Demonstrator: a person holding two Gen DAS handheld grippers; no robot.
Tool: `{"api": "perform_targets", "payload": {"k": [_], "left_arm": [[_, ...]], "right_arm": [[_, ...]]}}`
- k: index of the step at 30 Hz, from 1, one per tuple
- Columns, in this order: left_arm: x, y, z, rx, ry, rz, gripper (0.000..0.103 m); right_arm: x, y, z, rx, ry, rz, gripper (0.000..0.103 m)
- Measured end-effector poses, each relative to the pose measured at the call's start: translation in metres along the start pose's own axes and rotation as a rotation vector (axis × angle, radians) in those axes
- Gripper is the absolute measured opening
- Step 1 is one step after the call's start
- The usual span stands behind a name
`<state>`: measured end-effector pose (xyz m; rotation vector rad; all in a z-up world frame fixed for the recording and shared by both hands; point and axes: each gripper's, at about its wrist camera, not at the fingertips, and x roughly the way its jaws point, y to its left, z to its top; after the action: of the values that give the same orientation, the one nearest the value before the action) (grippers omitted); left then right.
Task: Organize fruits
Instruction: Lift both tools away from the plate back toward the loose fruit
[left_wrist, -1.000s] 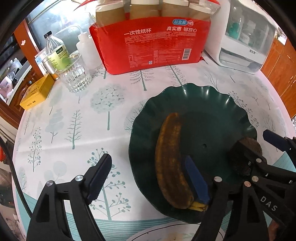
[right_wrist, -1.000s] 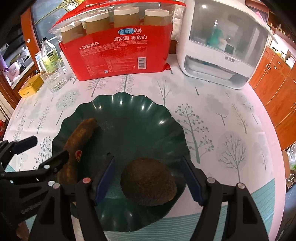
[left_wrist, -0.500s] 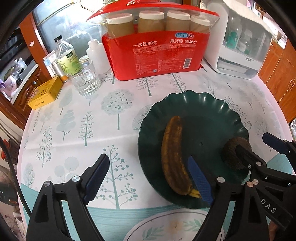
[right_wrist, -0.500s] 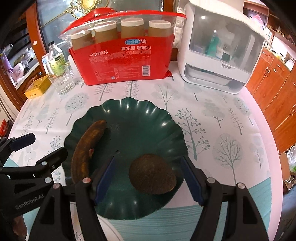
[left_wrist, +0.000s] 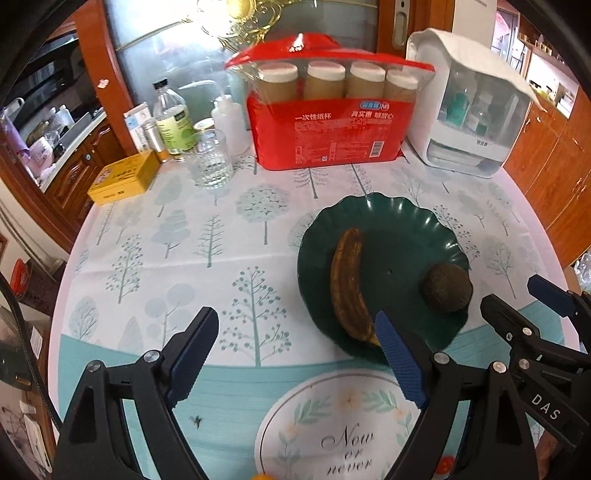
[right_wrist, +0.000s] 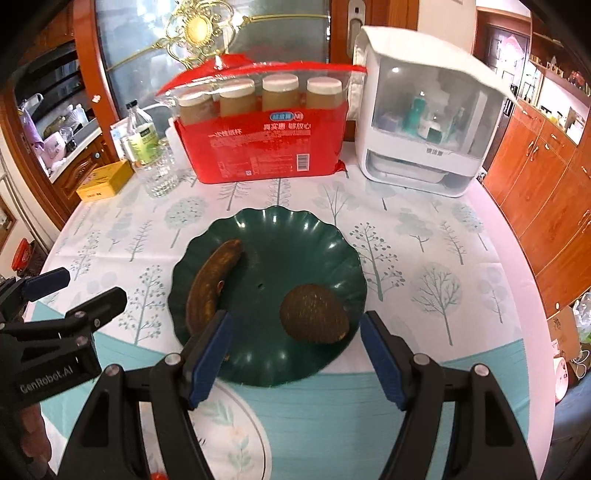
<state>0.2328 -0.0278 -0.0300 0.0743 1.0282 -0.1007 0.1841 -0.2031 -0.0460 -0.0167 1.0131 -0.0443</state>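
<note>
Fig: 1 banana (left_wrist: 349, 284) on green plate (left_wrist: 402, 218), left half, long axis near-to-far, stem toward grippers | 1 round brown fruit (right_wrist: 314, 314) right | L gripper (left_wrist: 299, 350) & R gripper (right_wrist: 295, 354) both agape, empty, above table.

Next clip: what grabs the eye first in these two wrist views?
A dark green scalloped plate sits mid-table, holding a badly browned banana on its left and a round brown fruit at its near right. Behind it stands a bright red pack of paper cups. Both grippers' jaws are open and empty.
</note>
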Motion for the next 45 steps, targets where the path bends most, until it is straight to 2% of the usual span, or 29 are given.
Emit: {"api": "perform_targets", "payload": {"k": [8, 13, 23, 31, 36, 45], "left_arm": [[-0.05, 0.004, -0.03, -0.007, -0.025, 0.004, 0.086], [-0.079, 0.003, -0.06, -0.009, -0.035, -0.011, 0.086], [-0.111, 0.007, -0.121, -0.007, -0.026, -0.04, 0.086], [-0.104, 0.009, -0.19, 0.062, 0.042, -0.065, 0.086], [-0.086, 0.013, -0.234, 0.087, 0.125, -0.091, 0.086], [-0.058, 0.014, -0.276, 0.055, 0.212, -0.138, 0.086]], "right_arm": [[-0.044, 0.005, -0.027, -0.016, -0.004, 0.038, 0.072], [-0.069, 0.005, -0.05, -0.02, -0.004, 0.074, 0.072], [-0.101, 0.007, -0.105, -0.043, 0.032, 0.148, 0.073], [-0.105, 0.03, -0.17, -0.204, 0.099, 0.227, 0.072], [-0.097, 0.04, -0.206, -0.254, 0.164, 0.27, 0.072], [-0.08, 0.051, -0.242, -0.274, 0.25, 0.306, 0.072]]}}
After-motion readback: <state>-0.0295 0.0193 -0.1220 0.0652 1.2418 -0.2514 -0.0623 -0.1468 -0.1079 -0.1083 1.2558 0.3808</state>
